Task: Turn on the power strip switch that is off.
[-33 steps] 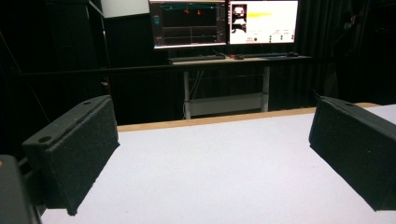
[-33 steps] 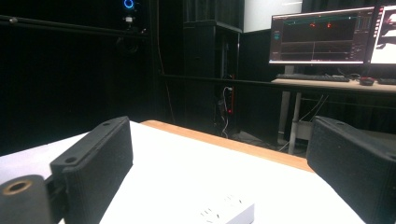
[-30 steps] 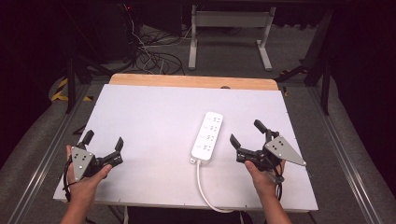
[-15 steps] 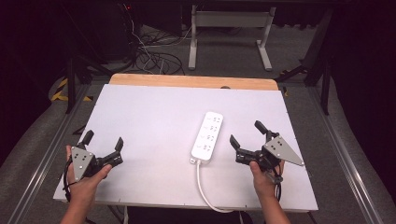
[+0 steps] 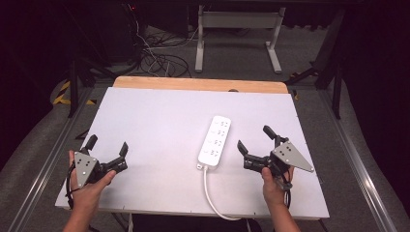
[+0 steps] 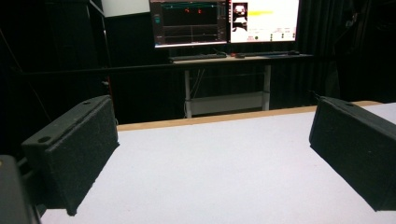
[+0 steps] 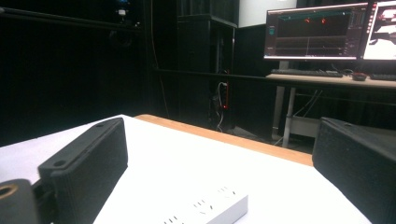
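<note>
At the lower right of the high view, the right gripper (image 5: 256, 141) sits on the white tabletop (image 5: 159, 121) with its 2 jaws spread wide and nothing between them. Just to its left in the frame, close but not touching, lies the white power strip (image 5: 215, 141), a little right of centre. Its long axis runs from the lower middle up toward the far edge, tilted slightly right, and its cord (image 5: 212, 195) leaves the near end and trails off the bottom edge. The same strip (image 7: 210, 211) shows low between the jaws in the right gripper view, so this gripper is clearly the nearer one. The left gripper (image 5: 107, 146), at the lower left, is also spread open and empty, well apart from the strip.
</note>
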The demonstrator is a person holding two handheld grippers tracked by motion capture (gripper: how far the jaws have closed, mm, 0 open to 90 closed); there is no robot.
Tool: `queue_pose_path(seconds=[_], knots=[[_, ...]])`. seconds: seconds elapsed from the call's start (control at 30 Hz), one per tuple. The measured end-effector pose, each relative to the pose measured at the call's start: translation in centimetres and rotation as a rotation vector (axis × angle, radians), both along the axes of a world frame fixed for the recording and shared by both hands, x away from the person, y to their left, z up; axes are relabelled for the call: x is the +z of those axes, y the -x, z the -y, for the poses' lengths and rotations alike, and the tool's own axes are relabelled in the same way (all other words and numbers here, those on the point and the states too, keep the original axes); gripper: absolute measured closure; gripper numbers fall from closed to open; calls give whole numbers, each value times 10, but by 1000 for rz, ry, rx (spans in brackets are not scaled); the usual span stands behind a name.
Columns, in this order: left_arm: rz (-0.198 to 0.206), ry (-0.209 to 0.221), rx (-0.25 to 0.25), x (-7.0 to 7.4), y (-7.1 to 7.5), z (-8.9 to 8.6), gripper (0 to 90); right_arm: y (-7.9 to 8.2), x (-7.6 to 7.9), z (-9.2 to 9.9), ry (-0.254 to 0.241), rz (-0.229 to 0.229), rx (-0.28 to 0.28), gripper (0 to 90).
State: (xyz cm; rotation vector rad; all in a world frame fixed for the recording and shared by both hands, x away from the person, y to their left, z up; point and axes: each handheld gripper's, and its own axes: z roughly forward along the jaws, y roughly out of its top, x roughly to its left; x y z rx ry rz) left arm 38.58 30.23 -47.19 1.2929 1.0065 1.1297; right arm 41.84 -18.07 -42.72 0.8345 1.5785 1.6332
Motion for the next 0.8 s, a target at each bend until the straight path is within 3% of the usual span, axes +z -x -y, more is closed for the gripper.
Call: queue_pose_path(seconds=[0.8], knots=[[7, 5, -3, 1, 3, 0, 11, -1, -2, 0, 10, -13, -5, 41]])
